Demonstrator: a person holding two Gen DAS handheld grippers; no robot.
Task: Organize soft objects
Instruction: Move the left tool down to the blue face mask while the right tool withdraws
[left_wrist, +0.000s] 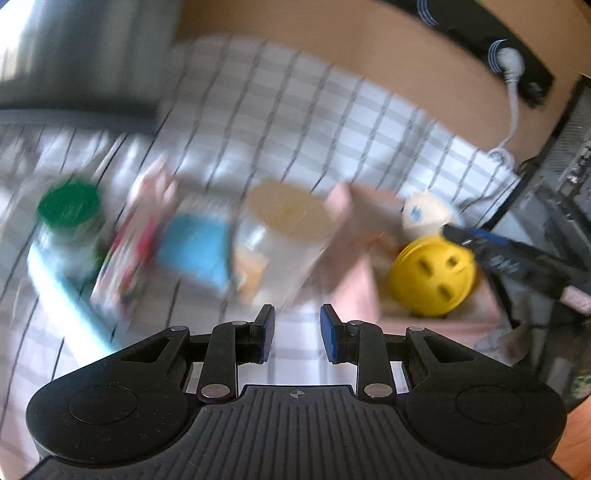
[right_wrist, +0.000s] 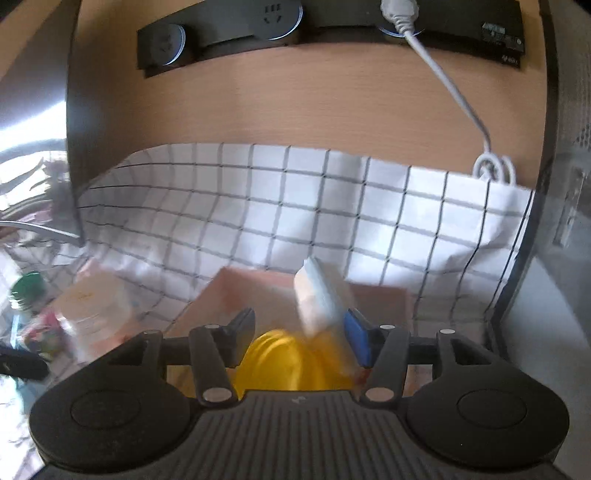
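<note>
My right gripper is open over the pink box, the white soft toy loose; my left gripper holds nothing, slightly apart.

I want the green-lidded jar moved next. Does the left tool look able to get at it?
Probably yes. The left tool is open and empty, and the green-lidded jar stands at the row's outer end with bare checked cloth before it, though the picture is blurred.

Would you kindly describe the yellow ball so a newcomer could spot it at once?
Start at the checked cloth over the table, then find the pink box at its right end. The yellow ball sits inside, below a white toy; it alone is bright yellow with dark slots.
</note>
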